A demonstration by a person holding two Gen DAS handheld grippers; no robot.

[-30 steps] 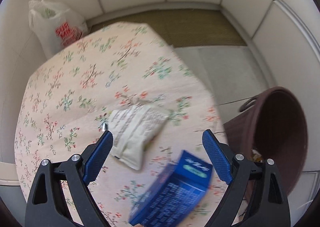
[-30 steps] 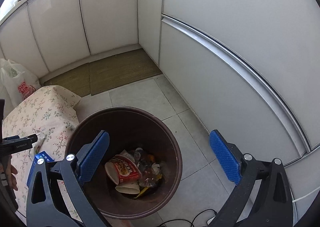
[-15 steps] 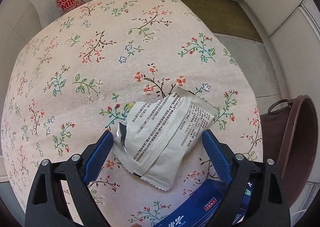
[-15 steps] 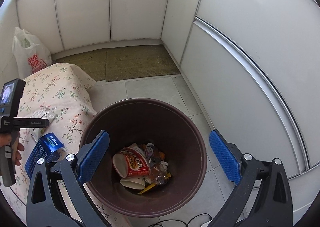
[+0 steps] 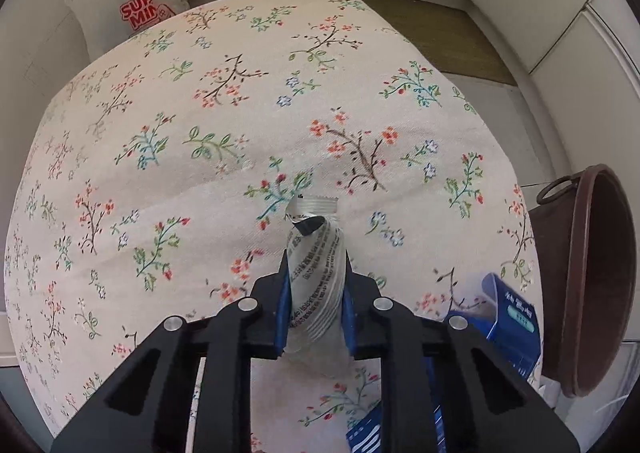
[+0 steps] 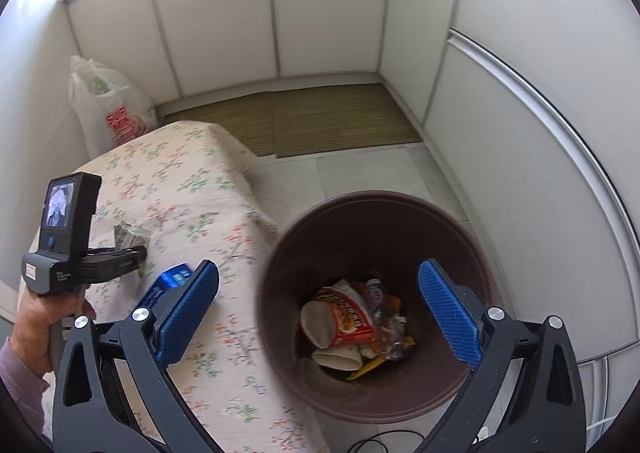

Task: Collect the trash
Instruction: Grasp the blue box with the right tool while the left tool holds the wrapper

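The left gripper (image 5: 314, 289) was clamped on the silver wrapper (image 5: 316, 273) – pinched into a narrow roll, its long axis running forward between the pads, over the floral tablecloth (image 5: 200, 133). The brown bin (image 6: 376, 293) stood beside the table on the wrapper's right, nearer the right gripper (image 6: 318, 313), which hung wide and empty above it – the blue box (image 5: 512, 329) lay between wrapper and bin
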